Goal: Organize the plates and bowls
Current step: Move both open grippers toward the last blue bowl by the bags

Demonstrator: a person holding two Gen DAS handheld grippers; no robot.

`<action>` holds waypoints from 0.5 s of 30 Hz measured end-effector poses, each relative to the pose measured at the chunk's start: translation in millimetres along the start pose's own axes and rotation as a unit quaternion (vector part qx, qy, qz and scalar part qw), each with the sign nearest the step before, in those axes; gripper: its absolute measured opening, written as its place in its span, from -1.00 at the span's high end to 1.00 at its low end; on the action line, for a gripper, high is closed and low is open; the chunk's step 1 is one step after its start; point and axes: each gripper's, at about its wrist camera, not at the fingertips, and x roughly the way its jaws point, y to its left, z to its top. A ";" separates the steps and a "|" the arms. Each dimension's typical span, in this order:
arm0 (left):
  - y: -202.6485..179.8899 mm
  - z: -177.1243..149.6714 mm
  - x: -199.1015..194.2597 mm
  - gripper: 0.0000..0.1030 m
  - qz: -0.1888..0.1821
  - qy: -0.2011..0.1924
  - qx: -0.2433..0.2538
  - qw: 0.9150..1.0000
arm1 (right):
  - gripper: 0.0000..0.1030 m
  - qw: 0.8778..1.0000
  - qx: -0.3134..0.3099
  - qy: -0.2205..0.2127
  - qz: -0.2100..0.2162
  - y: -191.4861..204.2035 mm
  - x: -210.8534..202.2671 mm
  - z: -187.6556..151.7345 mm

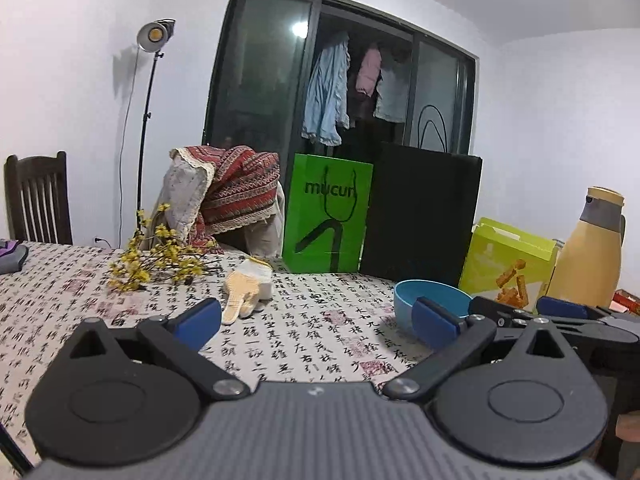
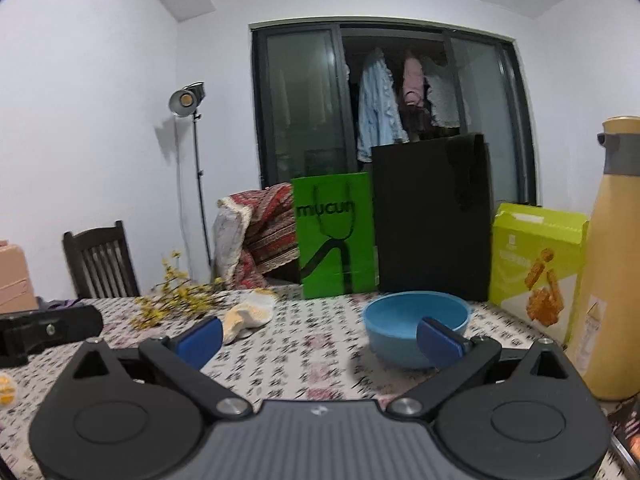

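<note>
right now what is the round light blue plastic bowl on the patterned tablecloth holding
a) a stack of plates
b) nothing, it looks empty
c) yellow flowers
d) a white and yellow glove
b: in the right wrist view the round light blue plastic bowl shows only its bare blue inside, while the yellow flower sprig and the white and yellow glove lie apart from it on the patterned tablecloth.

- The left gripper, a black linkage frame with blue-padded fingers, is level and low, its jaws spread wide with nothing between them.
- The right gripper, built the same, also has its blue pads set far apart and empty.
- In the left wrist view, the right gripper sits at about 3 o'clock, close beside the left one.
</note>
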 end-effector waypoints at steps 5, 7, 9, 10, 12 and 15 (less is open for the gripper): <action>-12.7 11.5 28.7 -1.00 -0.011 0.013 0.013 1.000 | -1.00 1.000 0.011 0.007 -0.011 -17.9 19.4 14.3; -17.3 16.3 41.8 -1.00 -0.014 0.024 0.015 1.000 | -1.00 1.000 0.015 0.007 -0.020 -24.0 26.4 20.6; -20.7 20.1 52.5 -1.00 -0.016 0.028 0.015 0.999 | -1.00 0.999 0.017 0.009 -0.025 -30.2 34.2 26.4; -22.4 22.6 57.8 -1.00 -0.014 0.029 0.015 0.999 | -1.00 0.999 0.020 0.009 -0.028 -33.2 38.1 29.1; -26.0 28.3 67.7 -1.00 -0.013 0.031 0.013 0.999 | -1.00 0.999 0.024 0.011 -0.029 -38.3 45.9 34.0; -31.3 36.7 81.0 -1.00 -0.008 0.031 0.008 0.999 | -1.00 0.999 0.030 0.015 -0.029 -44.5 60.9 42.9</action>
